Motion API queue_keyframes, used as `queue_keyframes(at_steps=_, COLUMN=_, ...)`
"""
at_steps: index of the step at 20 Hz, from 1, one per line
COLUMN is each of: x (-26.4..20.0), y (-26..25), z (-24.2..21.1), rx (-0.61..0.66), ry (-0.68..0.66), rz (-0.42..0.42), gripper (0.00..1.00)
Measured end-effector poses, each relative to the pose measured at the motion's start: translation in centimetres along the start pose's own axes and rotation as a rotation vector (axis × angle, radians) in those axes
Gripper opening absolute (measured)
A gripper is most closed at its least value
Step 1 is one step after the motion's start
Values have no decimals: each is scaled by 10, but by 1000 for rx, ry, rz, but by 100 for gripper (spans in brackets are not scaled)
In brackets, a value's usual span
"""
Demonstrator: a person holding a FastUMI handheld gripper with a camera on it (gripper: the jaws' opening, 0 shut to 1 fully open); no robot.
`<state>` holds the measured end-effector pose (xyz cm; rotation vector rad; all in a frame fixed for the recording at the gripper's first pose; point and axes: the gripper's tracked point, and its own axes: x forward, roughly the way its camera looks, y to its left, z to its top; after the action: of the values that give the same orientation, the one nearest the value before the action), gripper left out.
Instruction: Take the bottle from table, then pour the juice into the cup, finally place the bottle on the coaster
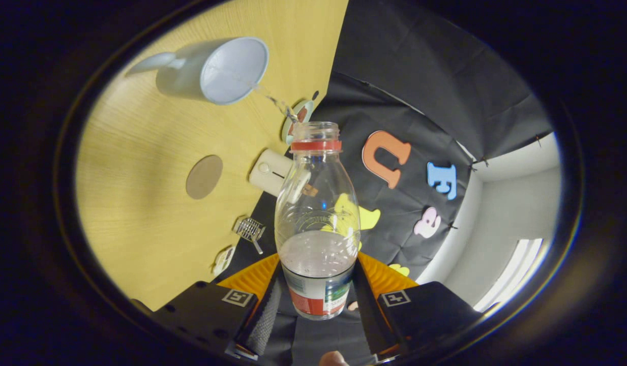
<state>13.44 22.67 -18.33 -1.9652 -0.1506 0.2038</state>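
The tongs [318, 300] are clamped on the lower body of a clear plastic bottle with a red neck ring [317, 223], both fingers pressing its sides. The bottle is tipped, open mouth pointing at the pale blue cup with a handle [216, 68] on the yellow wooden worktop [140, 203], a thin stream of liquid [277, 104] running between them. A round brown coaster [204, 176] lies nearer, left of the bottle
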Motion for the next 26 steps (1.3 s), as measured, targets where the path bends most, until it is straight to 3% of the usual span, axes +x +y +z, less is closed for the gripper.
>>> queue_keyframes(at_steps=14, x=11, y=-15, z=10, rx=-74, ry=-12, rz=-19, gripper=76)
queue_keyframes(at_steps=21, x=12, y=-11, z=12, rx=-43, ry=-10, rz=-3, gripper=77)
queue_keyframes(at_steps=26, x=12, y=-2, z=8, rx=48, ry=-11, rz=38, gripper=77)
